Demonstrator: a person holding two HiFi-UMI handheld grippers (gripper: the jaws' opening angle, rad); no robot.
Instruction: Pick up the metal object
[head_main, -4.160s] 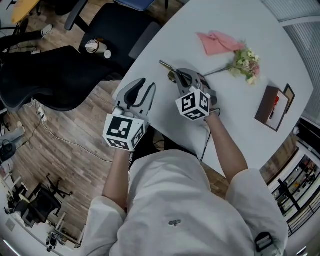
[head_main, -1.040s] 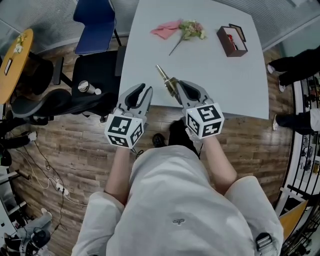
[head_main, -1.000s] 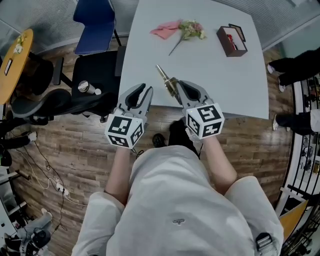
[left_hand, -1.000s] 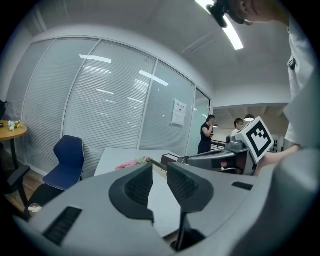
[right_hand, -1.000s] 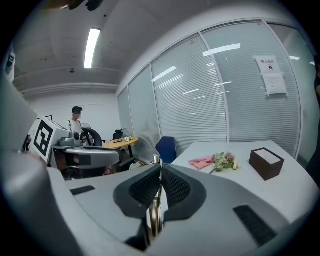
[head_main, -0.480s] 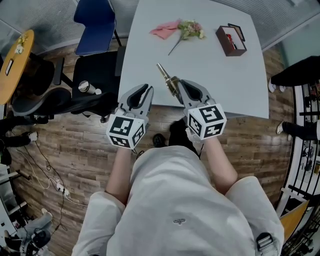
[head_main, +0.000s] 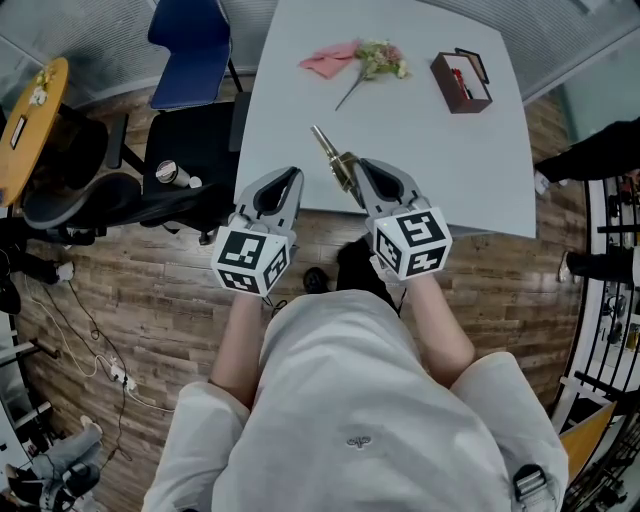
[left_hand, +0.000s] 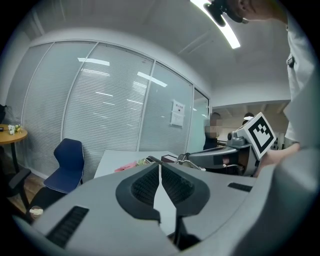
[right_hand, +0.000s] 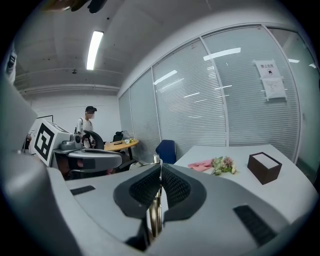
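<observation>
**Right gripper holds the metal object over the table's near edge**

The right gripper (head_main: 358, 170) has its jaws closed nearly all the way on the metal object (head_main: 330, 150). In the right gripper view a slim, brass-coloured rod stands pinched between the two ribbed pads, and its tip shows just above where the jaws meet. From the head view, the free end sticks out of the jaws up and to the left, over the near left part of the pale table (head_main: 430, 150).

The left gripper (head_main: 292, 178) is held beside it, just off the table's left front corner and above the wooden floor (head_main: 130, 300). Its jaws are together at the tips. The left gripper view shows only a thin sliver of light between the pads lower down, with nothing caught in them. The two grippers are near each other but apart, and both point towards the table.

At the far side of the table, well away from the grippers, lie a pink cloth (head_main: 328, 60) and a small bunch of flowers (head_main: 382, 58) that touch each other. A dark box (head_main: 458, 82) with its lid open stands to their right.

To the left of the table stand a blue chair (head_main: 188, 40) and a black chair (head_main: 190, 150). A cup (head_main: 168, 174) is on the black one's seat.
</observation>
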